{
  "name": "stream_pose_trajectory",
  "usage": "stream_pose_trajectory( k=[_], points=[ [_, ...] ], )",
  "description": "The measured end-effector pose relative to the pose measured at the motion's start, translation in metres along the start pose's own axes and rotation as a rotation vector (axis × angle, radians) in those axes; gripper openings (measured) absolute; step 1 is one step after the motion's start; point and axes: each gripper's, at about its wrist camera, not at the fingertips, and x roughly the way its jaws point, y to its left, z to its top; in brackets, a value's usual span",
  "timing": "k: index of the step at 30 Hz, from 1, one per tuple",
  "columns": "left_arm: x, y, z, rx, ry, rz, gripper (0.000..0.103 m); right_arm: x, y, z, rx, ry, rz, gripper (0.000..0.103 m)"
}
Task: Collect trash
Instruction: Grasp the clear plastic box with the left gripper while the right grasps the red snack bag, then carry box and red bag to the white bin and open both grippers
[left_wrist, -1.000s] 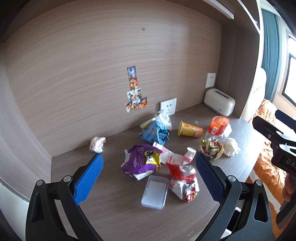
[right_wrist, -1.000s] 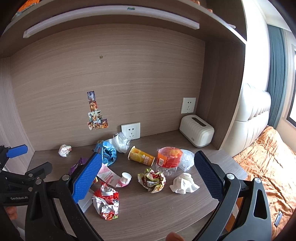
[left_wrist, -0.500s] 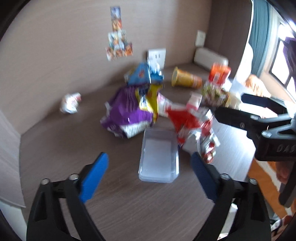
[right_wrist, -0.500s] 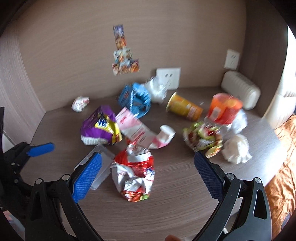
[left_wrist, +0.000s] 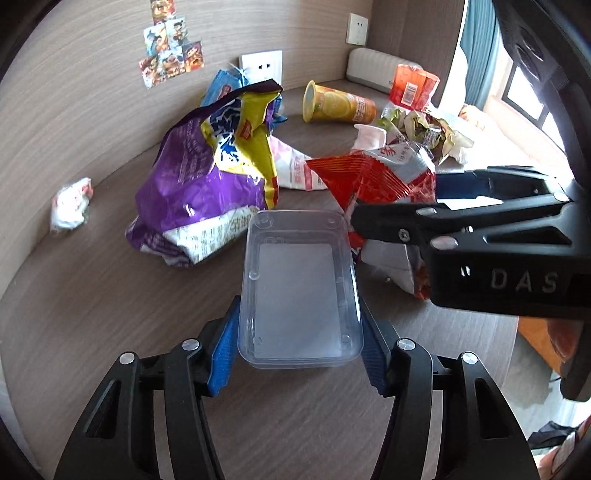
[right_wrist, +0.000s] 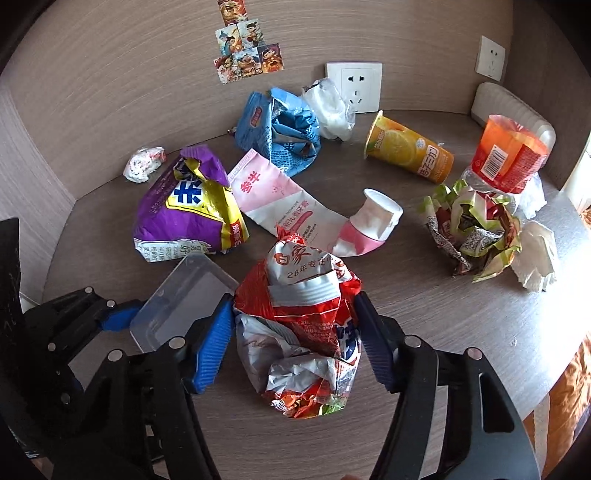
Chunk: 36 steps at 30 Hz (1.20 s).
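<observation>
My left gripper (left_wrist: 298, 343) is shut on a clear plastic box (left_wrist: 299, 288), its blue pads against the box's two long sides near its front end. The box (right_wrist: 181, 299) also shows in the right wrist view with the left gripper (right_wrist: 122, 317) on it. My right gripper (right_wrist: 293, 332) is shut on a crumpled red and silver snack bag (right_wrist: 303, 332), pads pressed on both sides. That bag (left_wrist: 384, 184) and the right gripper (left_wrist: 458, 206) appear at the right in the left wrist view.
On the wooden desk (right_wrist: 424, 332) lie a purple bag (right_wrist: 188, 214), a blue bag (right_wrist: 280, 129), a pink toothpaste tube (right_wrist: 295, 206), a yellow cup (right_wrist: 410, 151), an orange wrapper (right_wrist: 509, 155), crumpled wrappers (right_wrist: 472, 232), a tissue (right_wrist: 535, 254), and a small wad (right_wrist: 142, 168).
Both grippers moved down to the desk and closed, the left on the clear box and the right on the red snack bag.
</observation>
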Motion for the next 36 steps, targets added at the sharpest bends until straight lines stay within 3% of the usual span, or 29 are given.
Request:
stream_pose_trajectory(
  k=[3, 8, 13, 20, 26, 31, 36],
  points=[
    [-0.003, 0.001, 0.001, 0.011, -0.007, -0.015, 0.056, -0.017, -0.002, -0.001, 0.037, -0.043, -0.026, 0.061],
    [-0.029, -0.013, 0.017, 0.086, -0.082, -0.023, 0.056, -0.072, -0.014, -0.001, 0.078, -0.155, -0.110, 0.061],
    [-0.052, -0.057, 0.037, 0.222, -0.151, -0.124, 0.056, -0.139, -0.056, -0.025, 0.191, -0.235, -0.255, 0.061],
    [-0.056, -0.163, 0.039, 0.379, -0.163, -0.277, 0.056, -0.211, -0.140, -0.090, 0.331, -0.258, -0.439, 0.061],
    [-0.041, -0.279, 0.026, 0.460, -0.105, -0.418, 0.056, -0.246, -0.218, -0.167, 0.452, -0.220, -0.480, 0.061],
    [0.004, -0.378, 0.001, 0.536, -0.005, -0.498, 0.056, -0.251, -0.283, -0.226, 0.564, -0.177, -0.494, 0.061],
    [0.060, -0.449, -0.033, 0.609, 0.085, -0.560, 0.056, -0.218, -0.344, -0.278, 0.700, -0.122, -0.460, 0.061]
  ],
)
